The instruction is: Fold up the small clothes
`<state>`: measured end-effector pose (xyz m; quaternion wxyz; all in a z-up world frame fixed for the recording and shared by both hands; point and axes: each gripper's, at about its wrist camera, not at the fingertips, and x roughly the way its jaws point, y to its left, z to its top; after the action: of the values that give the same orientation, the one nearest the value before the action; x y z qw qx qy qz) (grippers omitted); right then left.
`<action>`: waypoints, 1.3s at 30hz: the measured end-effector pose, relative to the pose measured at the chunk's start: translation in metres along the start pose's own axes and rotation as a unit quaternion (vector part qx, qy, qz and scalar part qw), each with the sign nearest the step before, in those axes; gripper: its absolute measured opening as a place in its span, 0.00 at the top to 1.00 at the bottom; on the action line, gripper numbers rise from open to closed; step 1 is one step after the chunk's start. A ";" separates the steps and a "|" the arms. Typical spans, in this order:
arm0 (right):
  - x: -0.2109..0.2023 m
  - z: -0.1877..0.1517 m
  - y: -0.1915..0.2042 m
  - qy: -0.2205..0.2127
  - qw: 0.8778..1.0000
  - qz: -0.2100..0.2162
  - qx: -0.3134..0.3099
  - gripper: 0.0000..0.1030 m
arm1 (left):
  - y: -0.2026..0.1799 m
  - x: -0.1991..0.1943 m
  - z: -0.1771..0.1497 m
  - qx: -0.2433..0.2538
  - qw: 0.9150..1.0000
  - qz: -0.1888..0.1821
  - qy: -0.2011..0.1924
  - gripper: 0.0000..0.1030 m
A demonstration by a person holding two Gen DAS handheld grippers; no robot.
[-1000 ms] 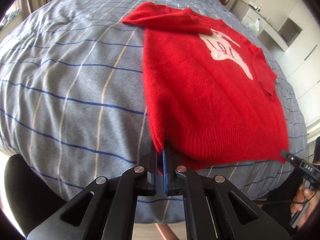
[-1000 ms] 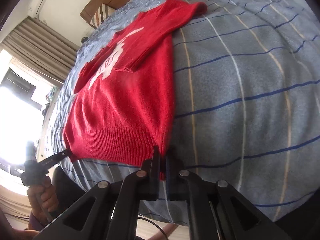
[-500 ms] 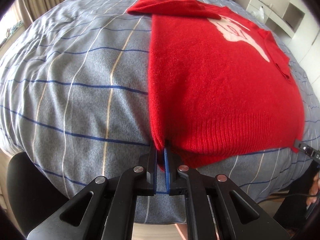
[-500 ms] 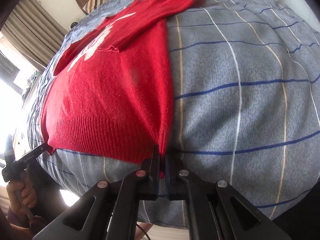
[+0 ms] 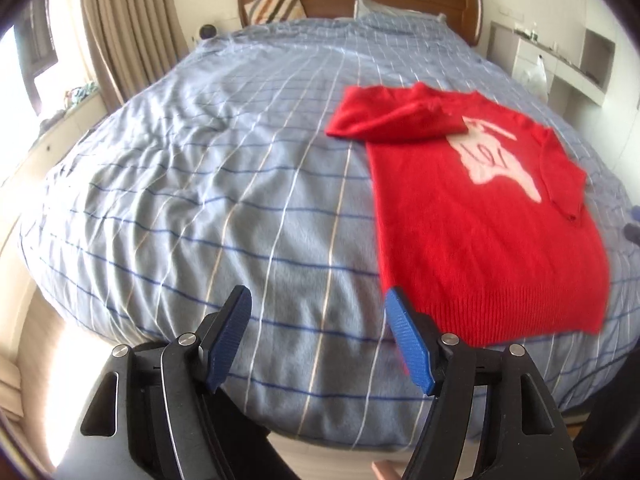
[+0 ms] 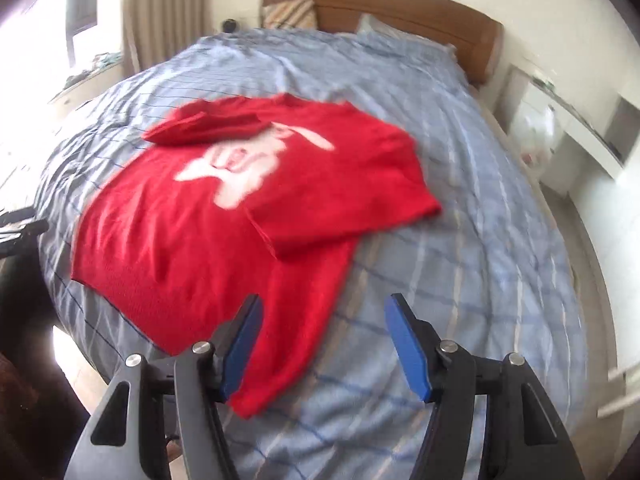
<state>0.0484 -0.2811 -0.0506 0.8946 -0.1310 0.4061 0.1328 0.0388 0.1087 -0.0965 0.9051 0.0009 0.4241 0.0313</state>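
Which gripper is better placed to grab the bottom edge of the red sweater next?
Probably the right gripper. Its jaws are opening with nothing between them, and the red sweater has a hem corner lying just under its left finger. The left gripper, also opening and unloaded, has mostly bedspread ahead.

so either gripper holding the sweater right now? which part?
Nothing held. Left gripper and right gripper jaws are opening, empty; red sweater lies on the bed.
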 end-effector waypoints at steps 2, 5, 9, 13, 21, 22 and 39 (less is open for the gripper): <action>0.027 0.022 0.023 -0.017 0.997 0.040 -0.061 0.39 | -0.001 0.006 0.010 -0.024 1.000 -0.003 -0.005 0.29; 0.083 0.039 0.043 0.001 0.994 0.043 -0.104 0.39 | 0.003 0.011 0.006 -0.046 0.999 -0.010 0.004 0.29; 0.136 0.037 0.025 0.042 0.995 0.073 -0.053 0.43 | 0.017 0.019 -0.008 -0.057 0.998 0.019 0.022 0.29; 0.114 0.042 -0.022 0.017 0.995 0.095 0.030 0.97 | 0.040 0.026 -0.016 -0.091 0.995 0.030 0.040 0.29; 0.036 0.027 -0.215 -0.054 0.970 -0.078 0.224 0.97 | 0.046 0.028 -0.020 -0.115 0.992 0.024 0.040 0.29; 0.027 0.019 -0.240 -0.056 0.962 -0.101 0.249 0.97 | 0.046 0.028 -0.021 -0.114 0.992 0.023 0.040 0.29; 0.052 -0.086 -0.357 0.066 0.901 -0.170 0.394 0.97 | 0.039 0.029 -0.025 -0.103 0.993 0.031 0.054 0.29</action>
<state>0.1450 -0.6362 -0.0995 0.8534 0.1562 0.4550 -0.2008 0.0354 0.1491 -0.1337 0.8748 -0.0805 0.4665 0.1030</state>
